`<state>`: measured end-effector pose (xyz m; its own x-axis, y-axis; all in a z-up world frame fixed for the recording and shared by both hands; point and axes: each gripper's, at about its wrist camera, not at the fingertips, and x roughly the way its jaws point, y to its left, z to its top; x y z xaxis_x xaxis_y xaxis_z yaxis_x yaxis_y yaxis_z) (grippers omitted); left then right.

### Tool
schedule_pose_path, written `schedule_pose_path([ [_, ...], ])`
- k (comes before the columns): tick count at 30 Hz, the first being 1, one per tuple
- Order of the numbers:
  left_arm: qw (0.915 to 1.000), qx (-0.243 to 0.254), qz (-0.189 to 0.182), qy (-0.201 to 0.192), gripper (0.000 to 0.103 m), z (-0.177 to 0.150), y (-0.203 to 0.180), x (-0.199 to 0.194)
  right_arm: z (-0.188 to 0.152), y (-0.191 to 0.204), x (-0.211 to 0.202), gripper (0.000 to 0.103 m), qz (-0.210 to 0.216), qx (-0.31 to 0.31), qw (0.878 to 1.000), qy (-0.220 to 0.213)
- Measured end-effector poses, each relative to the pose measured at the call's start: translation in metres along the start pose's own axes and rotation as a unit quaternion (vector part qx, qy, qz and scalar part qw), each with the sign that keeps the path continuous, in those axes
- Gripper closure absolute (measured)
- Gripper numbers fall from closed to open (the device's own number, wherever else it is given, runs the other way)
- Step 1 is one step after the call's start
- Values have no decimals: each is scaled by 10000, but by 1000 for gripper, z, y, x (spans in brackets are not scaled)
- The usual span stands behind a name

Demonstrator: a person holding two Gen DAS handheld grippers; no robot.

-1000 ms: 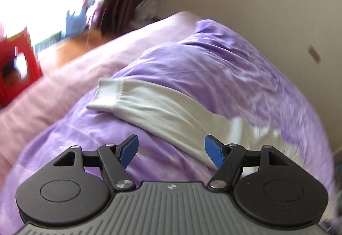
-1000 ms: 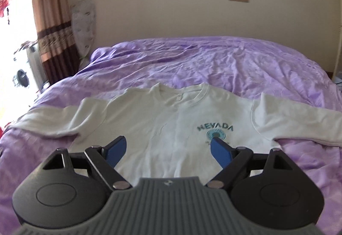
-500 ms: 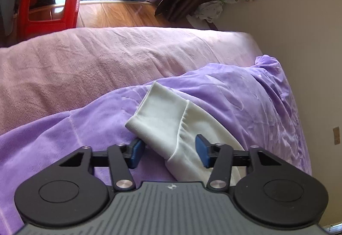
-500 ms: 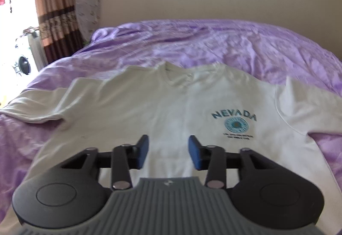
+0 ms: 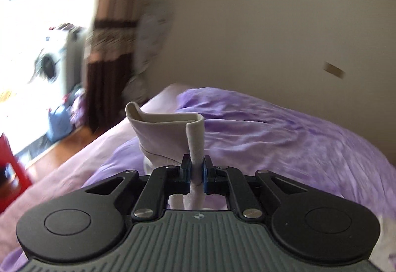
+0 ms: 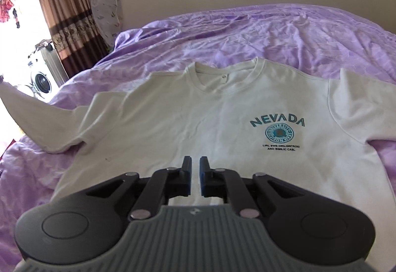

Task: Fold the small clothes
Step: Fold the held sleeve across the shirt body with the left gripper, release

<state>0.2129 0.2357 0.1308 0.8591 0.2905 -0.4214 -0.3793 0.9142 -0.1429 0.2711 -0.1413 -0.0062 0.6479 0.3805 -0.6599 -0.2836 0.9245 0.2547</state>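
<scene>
A white long-sleeved shirt with a teal NEVADA print lies face up on the purple bed cover. My left gripper holds the shirt's sleeve cuff up off the bed. Its jaws are closing, and the cloth is pinched between the blue pads. In the right wrist view that sleeve rises to the left, off the cover. My right gripper is shut, low over the shirt's lower front. No cloth shows between its fingers.
The purple cover lies over a pink sheet at the bed's left side. Beyond are a wooden floor, a red stool, a blue bottle, a brown curtain and a washing machine. A wall stands behind the bed.
Both grippers went from open to shut. The left one closed on the sleeve cuff and lifted it off the bed, swinging round. The right one sank toward the shirt's lower front.
</scene>
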Motion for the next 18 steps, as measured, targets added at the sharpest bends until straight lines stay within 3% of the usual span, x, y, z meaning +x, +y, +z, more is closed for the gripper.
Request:
schedule_pose_path([
  [4,9930,1127,-345,-21,95,-30,-96,13,2,-9,-5,101,106,274,9996,-17],
  [7,9842,1524,-799,411,96,-78,-147,33,-1,-21,-5,101,108,592,9982,4],
  [10,9694,2080,-1035,789,96,-132,-189,53,-9,-31,-2,101,46,780,9969,66],
  [14,9503,2377,-1222,1594,95,-190,-210,85,-21,-42,11,100,171,1104,9933,285],
  [15,9470,2377,-1267,1752,93,-201,-209,89,-24,-41,14,98,192,1116,9930,342],
  [18,9395,2183,-1684,2034,67,-218,-202,85,-29,-36,21,98,242,1046,9930,485],
])
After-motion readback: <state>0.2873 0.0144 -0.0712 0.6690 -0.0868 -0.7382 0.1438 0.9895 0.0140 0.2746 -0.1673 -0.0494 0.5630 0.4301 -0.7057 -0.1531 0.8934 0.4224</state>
